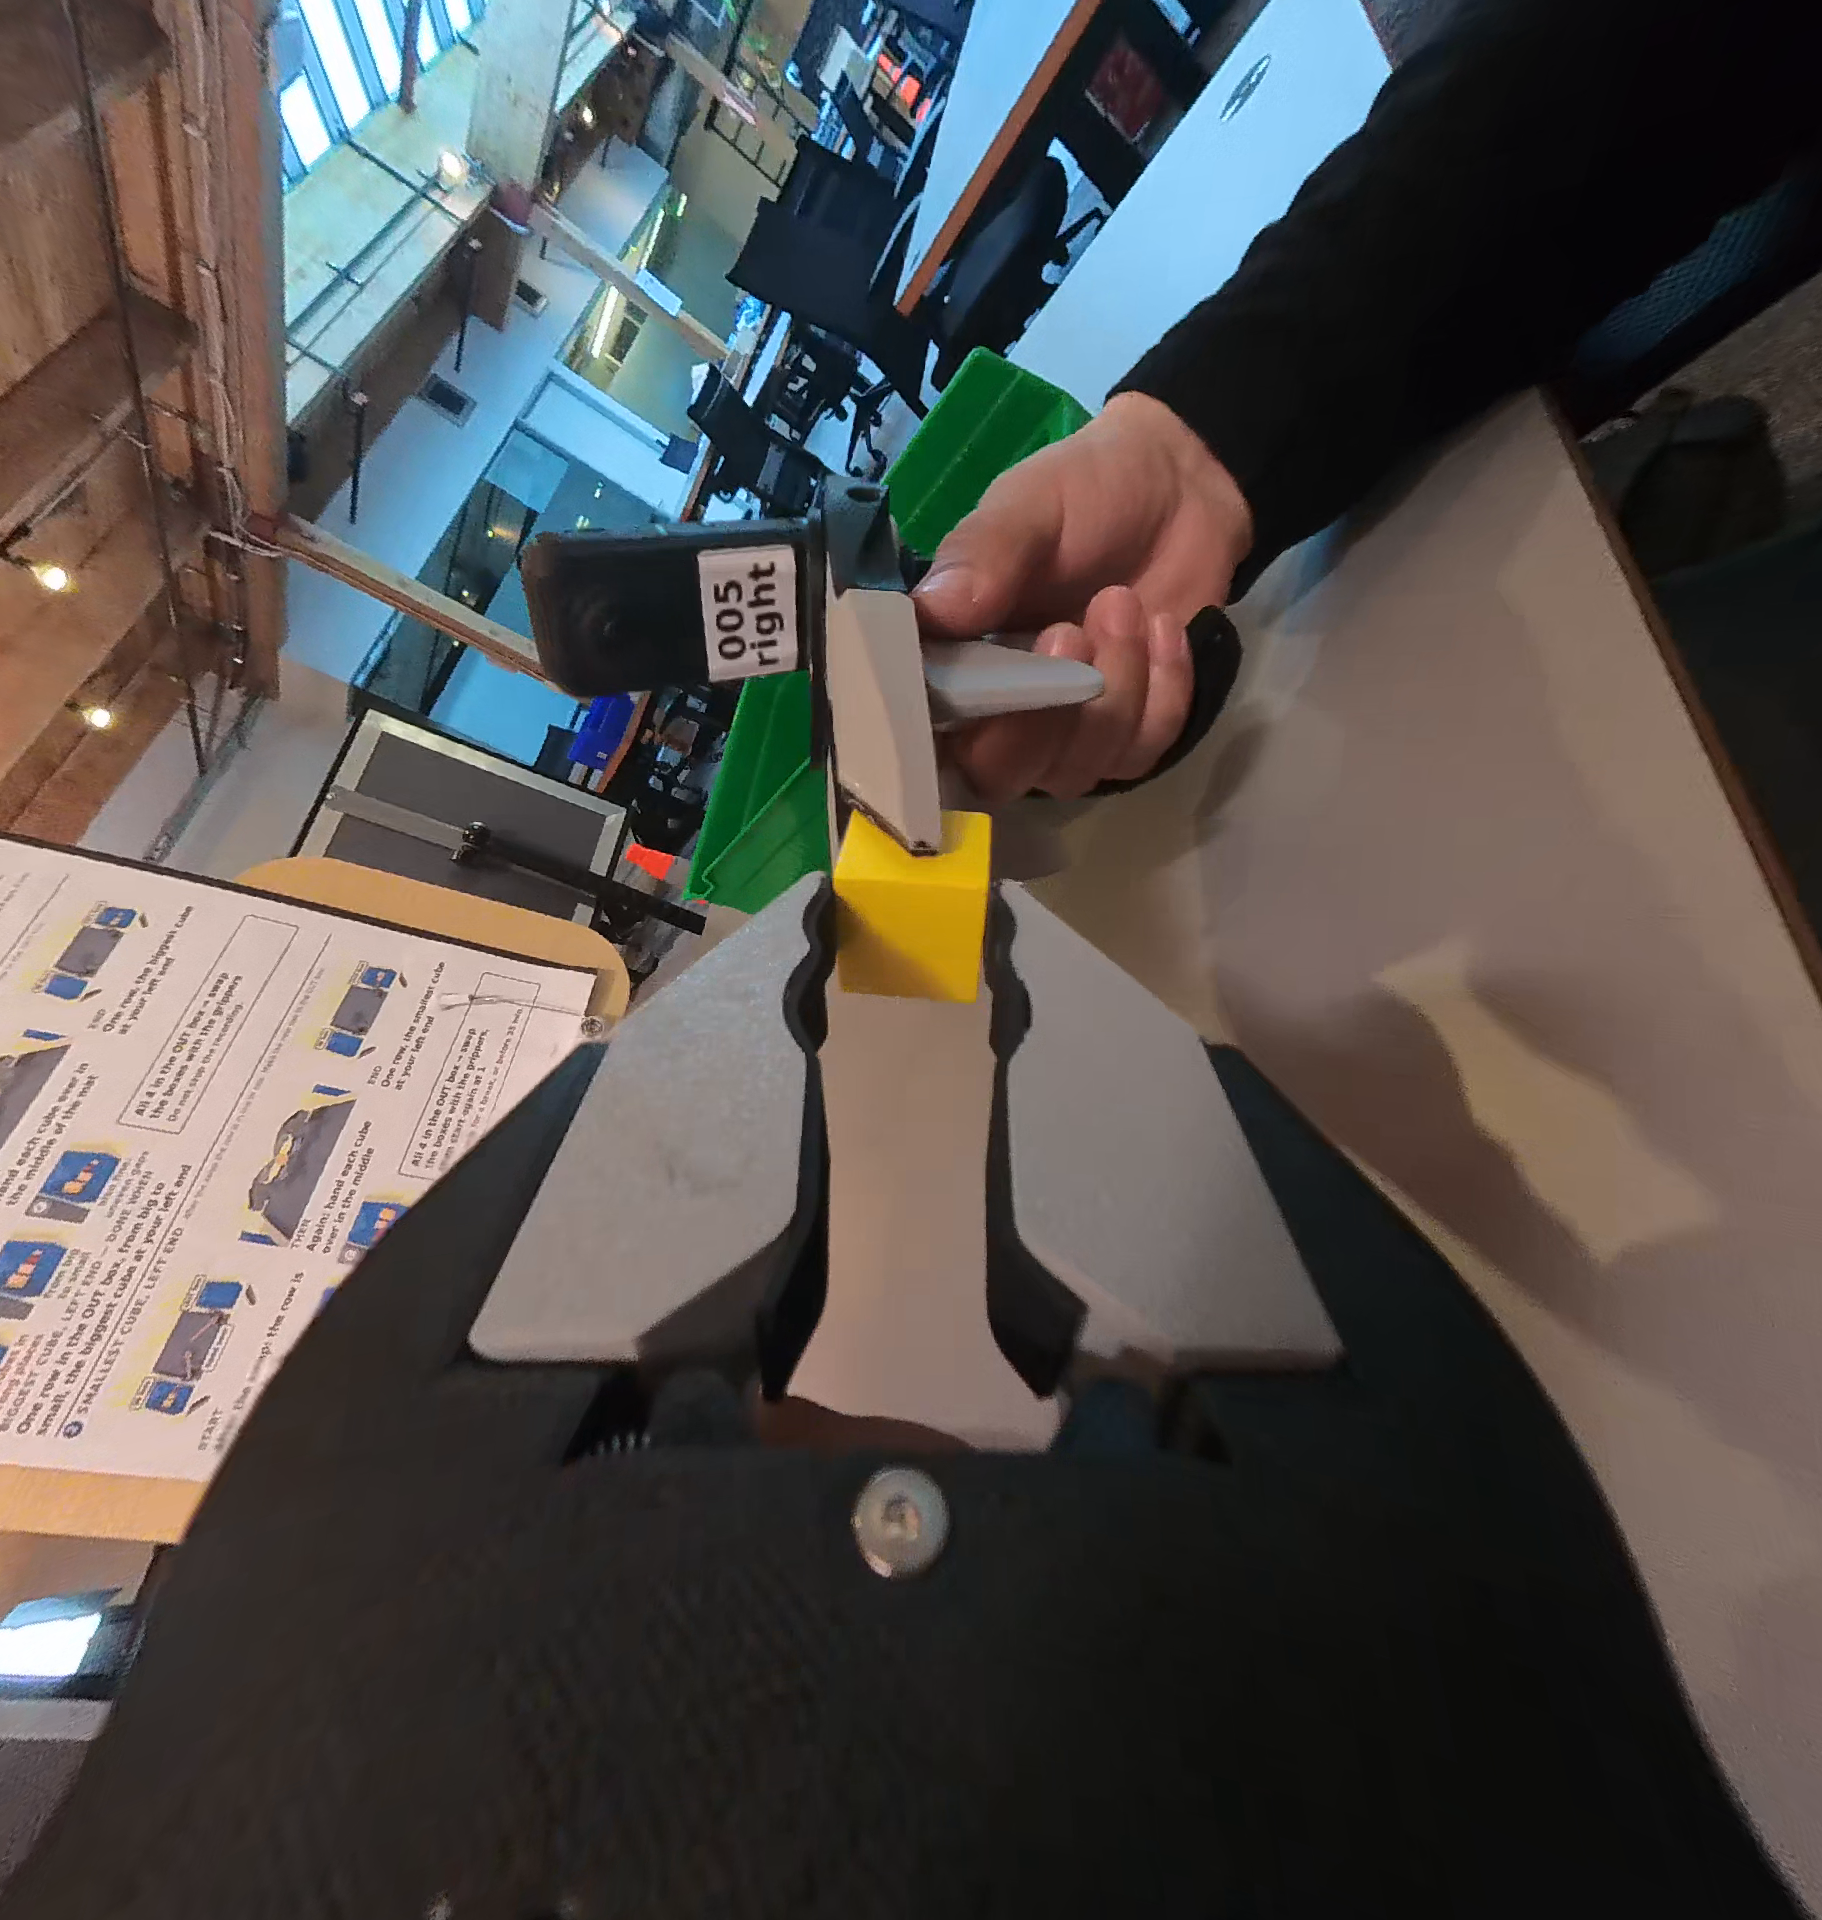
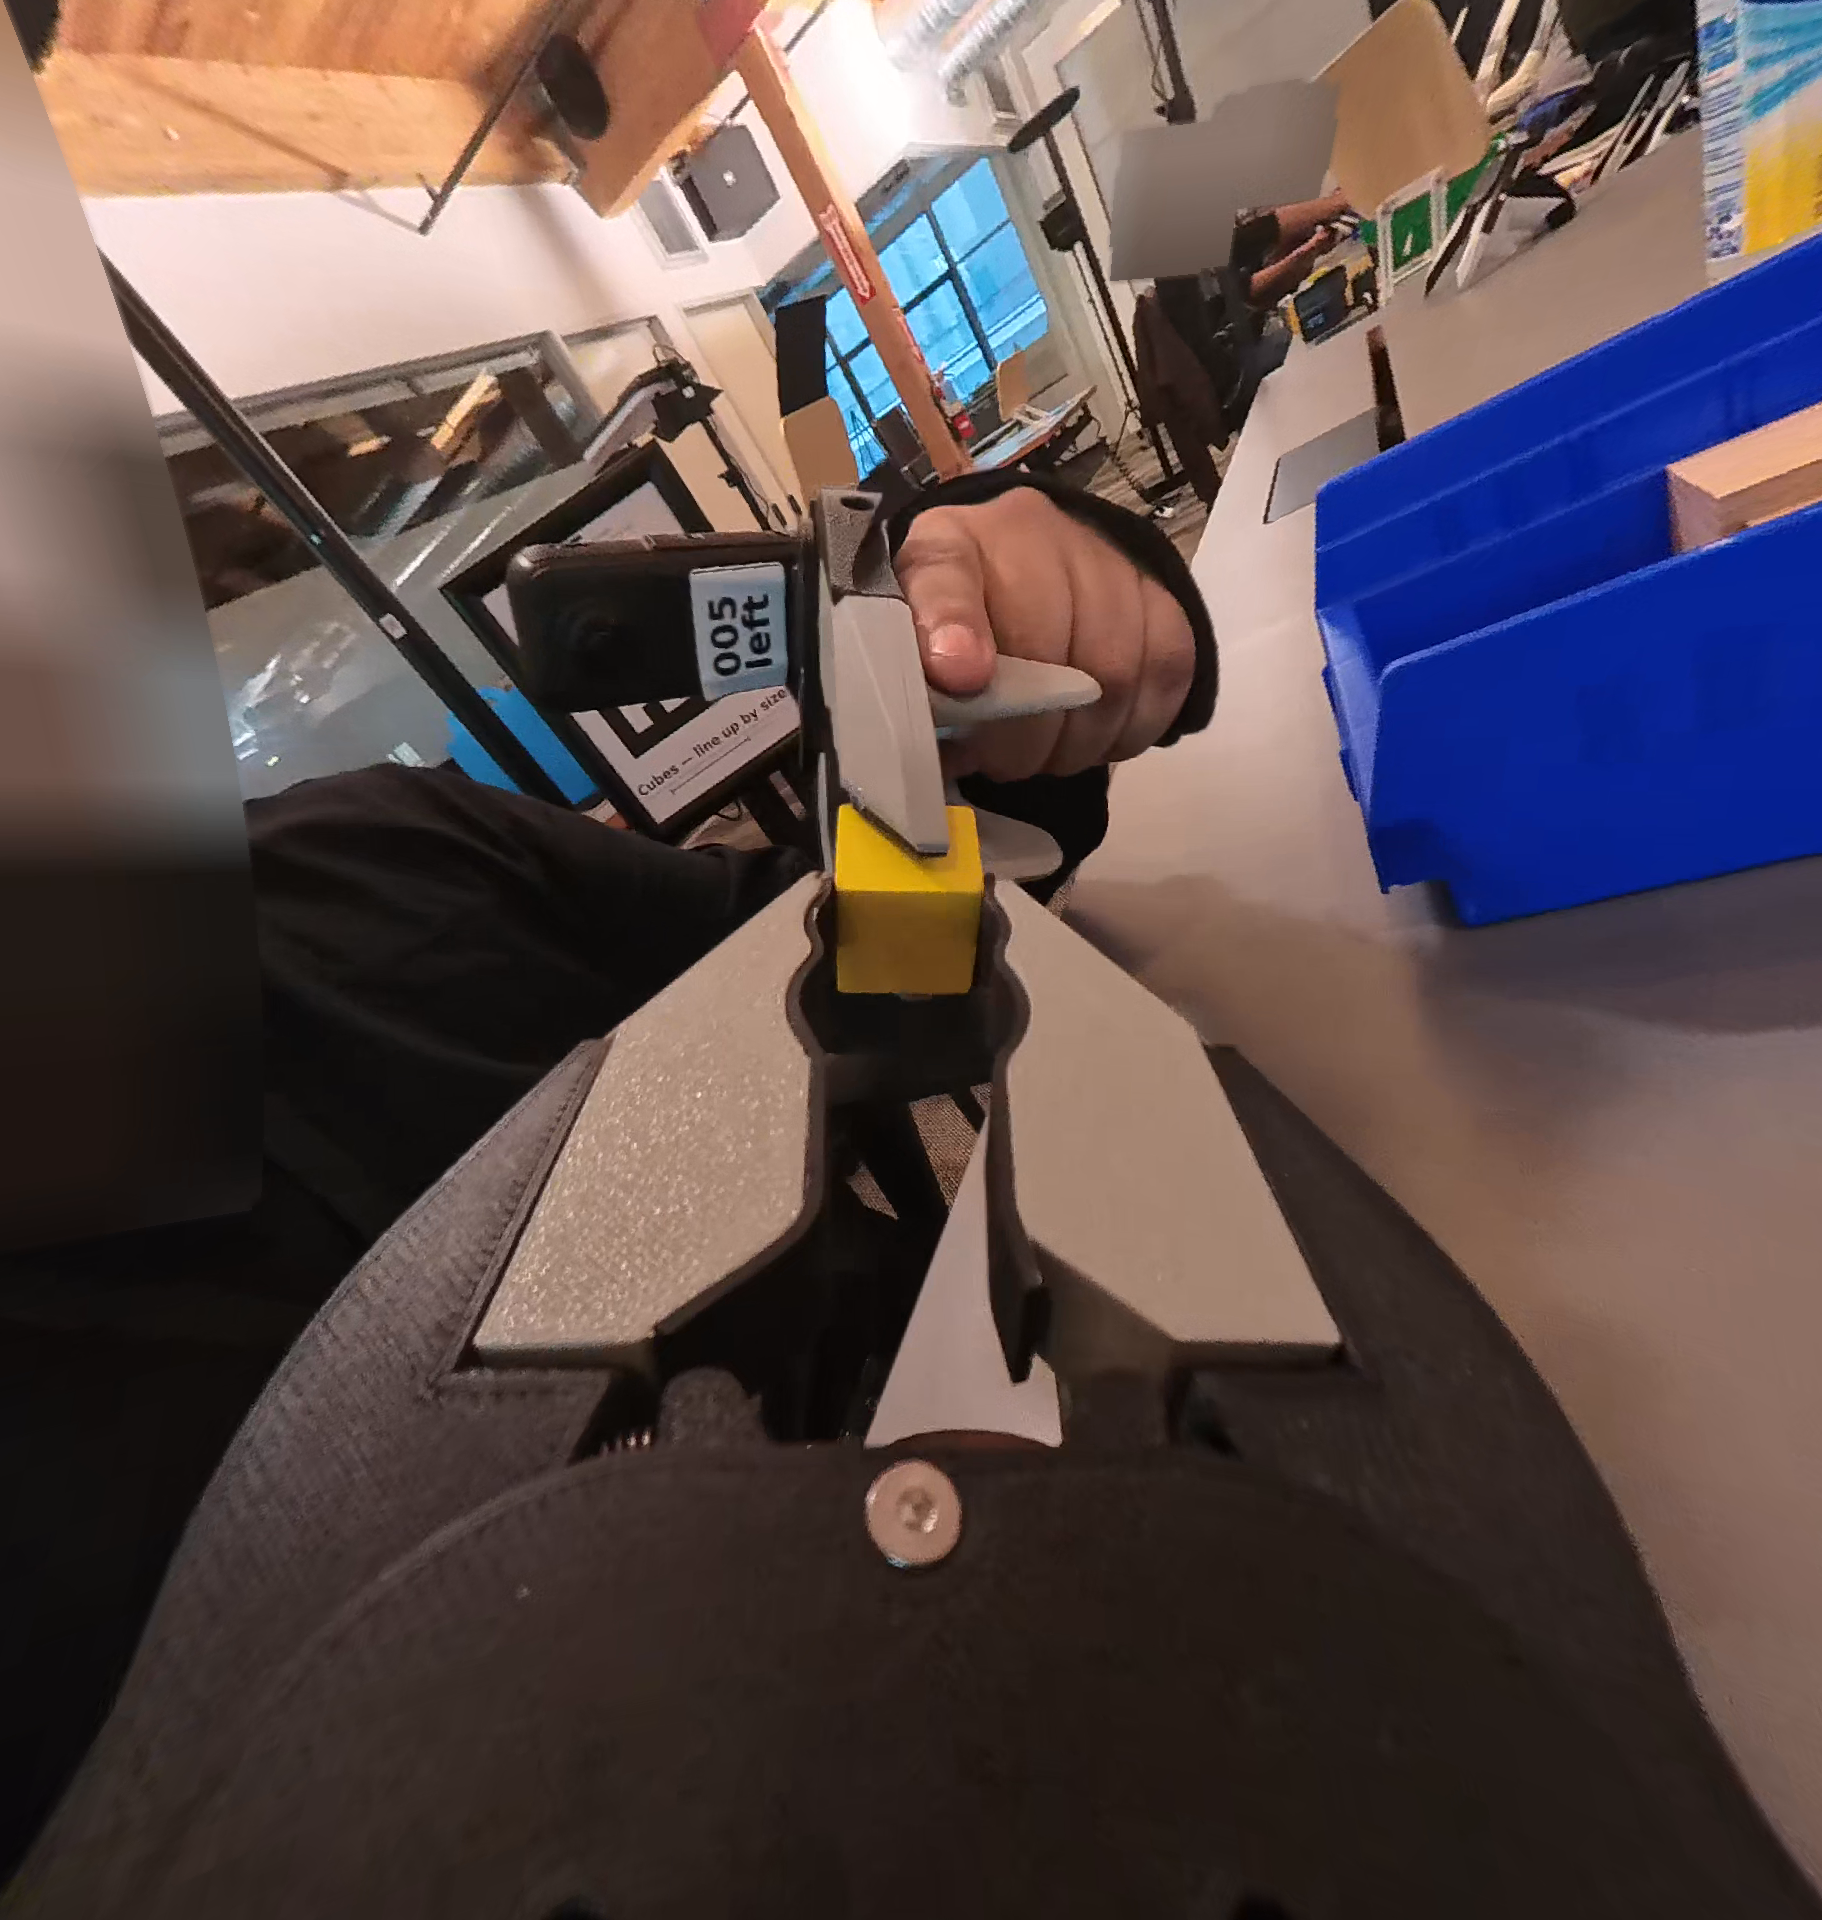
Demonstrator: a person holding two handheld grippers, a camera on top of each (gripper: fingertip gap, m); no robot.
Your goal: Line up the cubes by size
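Note:
A yellow cube (image 1: 912,935) is held in the air above the white table (image 1: 1458,831), between both grippers. In the left wrist view my left gripper (image 1: 912,904) has its two grey fingers against the cube's left and right sides. My right gripper (image 1: 902,831) comes in from the far side, held by a hand, with its fingers on the cube's other faces. In the right wrist view my right gripper (image 2: 907,904) flanks the same cube (image 2: 902,935) and my left gripper (image 2: 907,831) clamps it from the far side. No other cubes show.
A green bin (image 1: 772,790) stands behind the cube on the table. A printed instruction sheet (image 1: 211,1143) lies at the left. A blue bin (image 2: 1613,707) holding a wooden block (image 2: 1769,478) stands at the right on the grey table (image 2: 1406,1143).

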